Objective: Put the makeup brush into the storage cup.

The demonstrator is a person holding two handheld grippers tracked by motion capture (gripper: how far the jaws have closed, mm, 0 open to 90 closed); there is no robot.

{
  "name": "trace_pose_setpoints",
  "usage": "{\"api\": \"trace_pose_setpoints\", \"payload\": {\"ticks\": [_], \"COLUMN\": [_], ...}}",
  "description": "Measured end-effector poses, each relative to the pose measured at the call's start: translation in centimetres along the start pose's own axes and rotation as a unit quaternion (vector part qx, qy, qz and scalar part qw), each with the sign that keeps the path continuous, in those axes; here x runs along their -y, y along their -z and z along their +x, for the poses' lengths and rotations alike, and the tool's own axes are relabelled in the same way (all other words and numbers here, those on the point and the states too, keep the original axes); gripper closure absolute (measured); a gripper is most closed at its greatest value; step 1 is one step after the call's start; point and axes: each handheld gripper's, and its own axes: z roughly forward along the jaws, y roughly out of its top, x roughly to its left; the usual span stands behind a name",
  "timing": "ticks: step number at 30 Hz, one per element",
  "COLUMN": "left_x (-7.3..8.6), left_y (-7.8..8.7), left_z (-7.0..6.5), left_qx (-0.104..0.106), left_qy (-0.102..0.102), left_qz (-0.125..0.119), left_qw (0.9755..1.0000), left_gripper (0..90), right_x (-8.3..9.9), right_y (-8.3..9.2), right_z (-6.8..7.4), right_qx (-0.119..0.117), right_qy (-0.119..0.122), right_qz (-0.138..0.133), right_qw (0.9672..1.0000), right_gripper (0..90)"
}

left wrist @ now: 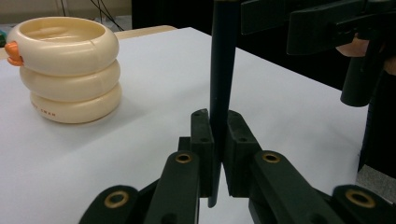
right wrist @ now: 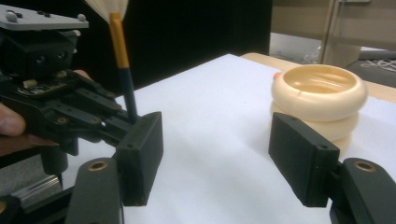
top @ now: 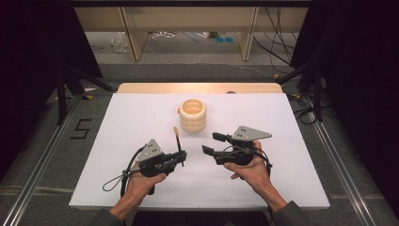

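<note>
Brush (top: 178, 141) clamped by its dark handle between the closed jaws of the left gripper (top: 181, 157), standing nearly upright, pale bristles and orange band at the top, above the white table (top: 117, 141). Seen in the left gripper view as a dark shaft (left wrist: 222, 70) pinched between the two pads. Right gripper (top: 209, 143) just beside it, jaws spread and empty, pads touching nothing; in the right gripper view (right wrist: 215, 158) spread wide with bare table between them, brush handle (right wrist: 126, 93) behind the left pad. Cream holder of three stacked rings (top: 192, 114) farther back on the table, upright, a small orange piece on its rim, apart from both grippers.
</note>
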Motion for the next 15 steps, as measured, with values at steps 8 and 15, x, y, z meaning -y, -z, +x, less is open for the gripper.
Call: {"api": "trace_pose_setpoints", "payload": {"ticks": [8,15], "left_x": [0.0,-0.1], "left_y": [0.1,0.2], "left_z": [0.1,0.3], "left_qx": [0.0,-0.003], "left_qy": [0.001,-0.002], "left_qz": [0.0,0.001], "left_qw": [1.0,1.0], "left_gripper": [83.7,83.7], "right_x": [0.6,1.2], "right_y": [0.8,1.8], "right_z": [-0.6,-1.2], "right_qx": [0.019,0.038], "right_qy": [-0.002,-0.002], "right_qz": [0.001,0.003], "right_qw": [0.9998,0.9993], "right_gripper": [32.5,31.6]}}
